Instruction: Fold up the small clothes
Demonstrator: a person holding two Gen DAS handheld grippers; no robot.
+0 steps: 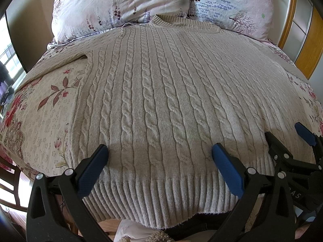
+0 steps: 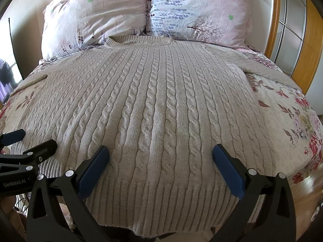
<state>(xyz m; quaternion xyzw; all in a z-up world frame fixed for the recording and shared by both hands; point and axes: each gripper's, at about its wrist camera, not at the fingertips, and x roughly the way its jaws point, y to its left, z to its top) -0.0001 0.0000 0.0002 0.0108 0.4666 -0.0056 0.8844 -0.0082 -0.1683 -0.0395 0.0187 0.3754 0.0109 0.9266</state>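
A beige cable-knit sweater (image 1: 161, 92) (image 2: 159, 100) lies flat and face up on the bed, collar toward the pillows, ribbed hem hanging over the near edge. Both sleeves spread out to the sides. My left gripper (image 1: 159, 151) hovers open over the hem, left of centre, with nothing between its blue pads. My right gripper (image 2: 160, 151) hovers open over the hem too, further right. In the left wrist view the right gripper (image 1: 282, 139) shows at the right edge. In the right wrist view the left gripper (image 2: 34, 139) shows at the left edge.
The bed has a floral cover (image 1: 44, 109) (image 2: 288, 121). Two pink floral pillows (image 1: 121, 4) (image 2: 197, 10) stand at the head. A wooden-framed glass door (image 2: 290, 36) is at the right, a window (image 1: 8, 58) at the left. Wooden floor shows beyond the bed's near corner (image 2: 306, 189).
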